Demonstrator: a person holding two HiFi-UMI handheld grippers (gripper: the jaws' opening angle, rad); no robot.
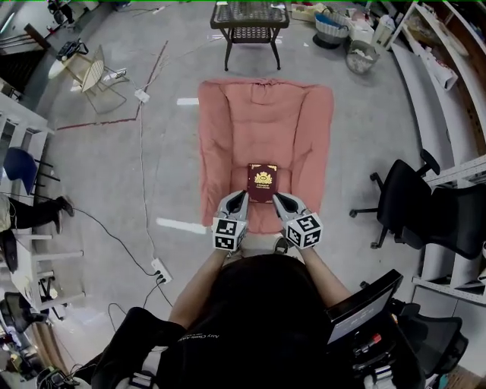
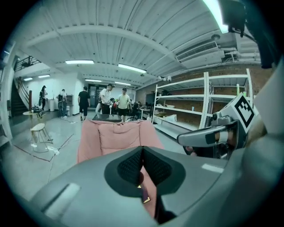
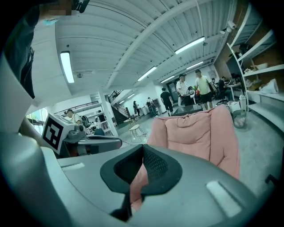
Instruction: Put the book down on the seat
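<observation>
Hanging over the near end of the pink cushioned seat (image 1: pixel 262 125), a dark red book (image 1: pixel 263 182) with a gold emblem on its cover is held between two grippers, its cover turned up towards the head camera. Its lower left corner is pinched by the left gripper (image 1: pixel 242 197). In the left gripper view these jaws are seen pressed together, with a sliver of dark red and gold caught below the black pads (image 2: pixel 153 166). The lower right corner is taken by the right gripper (image 1: pixel 279 200). In the right gripper view those jaws are likewise drawn tight, a thin dark edge runs down from between them, and the pink of the seat is seen behind. Whether the book touches the cushion cannot be told. Beyond the far end of the seat a black wicker table (image 1: pixel 250 23) is placed, and to the right of the seat a black office chair (image 1: pixel 410 201) is found. To the left of the seat a white cable (image 1: pixel 142 175) is laid across the grey floor (image 1: pixel 99 175), ending in a power strip (image 1: pixel 160 270) off the seat's near left corner. Past the seat, several people (image 2: pixel 106 98) are seen standing.
</observation>
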